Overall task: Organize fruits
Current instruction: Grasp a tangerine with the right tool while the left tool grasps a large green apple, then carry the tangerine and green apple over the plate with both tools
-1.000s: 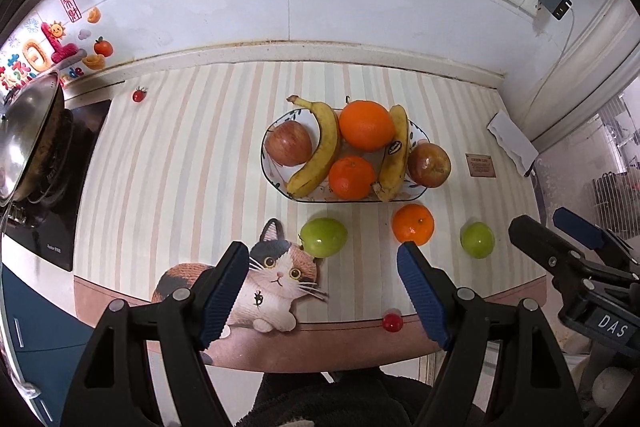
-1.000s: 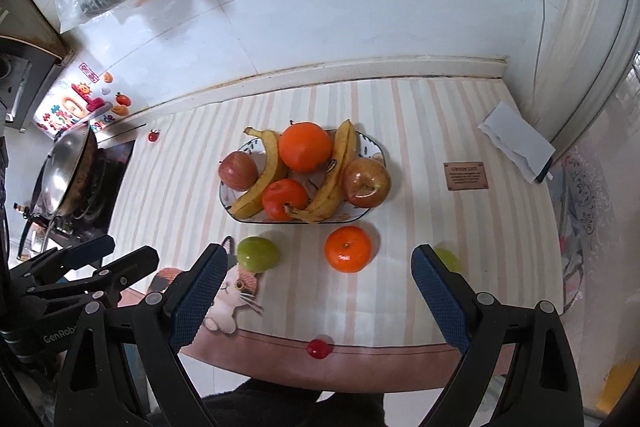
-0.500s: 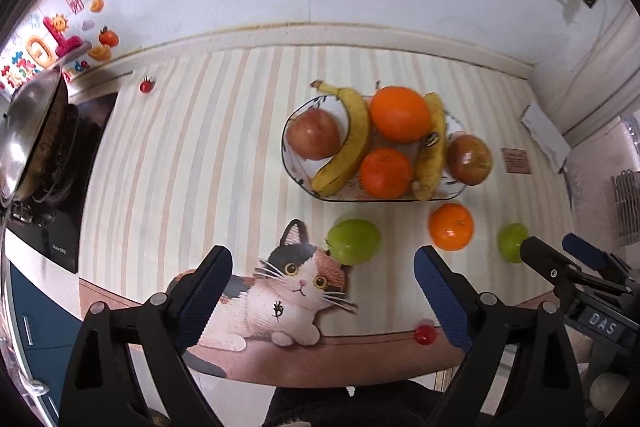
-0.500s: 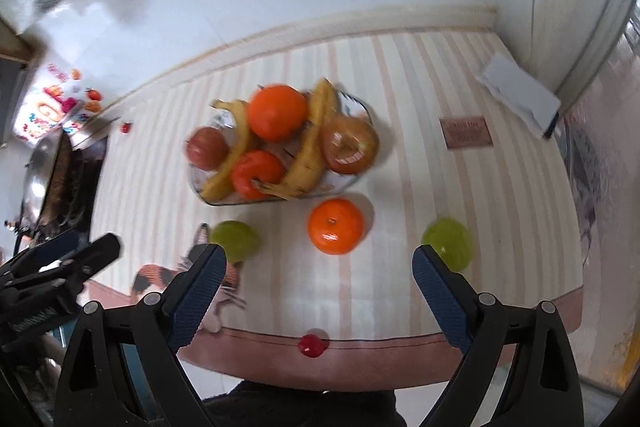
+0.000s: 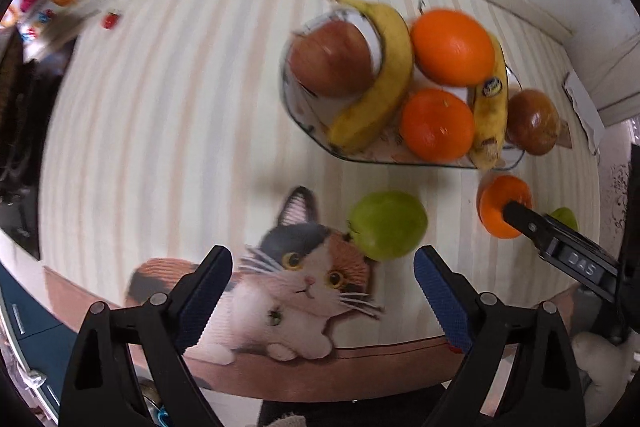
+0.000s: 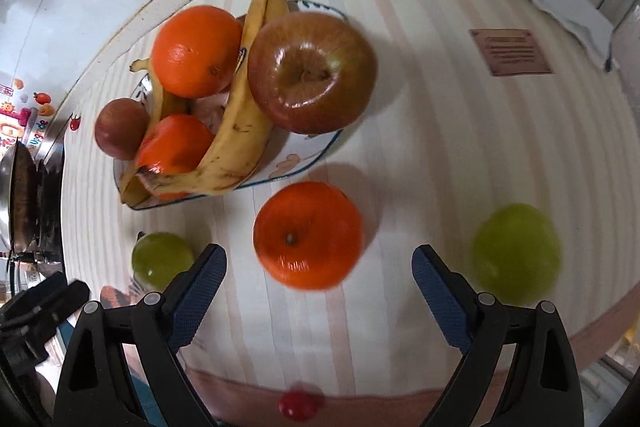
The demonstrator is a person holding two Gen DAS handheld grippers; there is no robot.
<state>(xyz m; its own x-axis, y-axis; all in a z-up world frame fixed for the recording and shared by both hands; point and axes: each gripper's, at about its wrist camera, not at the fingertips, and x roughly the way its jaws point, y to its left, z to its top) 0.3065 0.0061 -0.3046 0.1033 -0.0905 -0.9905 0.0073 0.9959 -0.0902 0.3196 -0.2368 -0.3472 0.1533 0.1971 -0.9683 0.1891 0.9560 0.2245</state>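
A fruit bowl [image 5: 296, 115] [image 6: 308, 163] holds two bananas, two oranges and two red apples. On the striped mat in front of it lie a green apple [image 5: 387, 225] [image 6: 162, 259], an orange [image 6: 308, 234] [image 5: 502, 205] and a second green apple [image 6: 516, 257] [image 5: 565, 218]. My left gripper [image 5: 323, 281] is open and empty, just short of the first green apple. My right gripper [image 6: 319, 277] is open and empty, its fingers either side of the loose orange, just short of it.
A cat picture [image 5: 296, 283] is printed on the mat's front edge. A small red fruit [image 6: 298, 405] lies at the front edge. A stove with a pan [image 6: 24, 195] is at the left. A brown card [image 6: 510, 51] and white cloth [image 6: 560, 11] lie at the right.
Both grippers have moved down and forward toward the mat. The left has closed in on the green apple, the right on the loose orange. Both stayed open.
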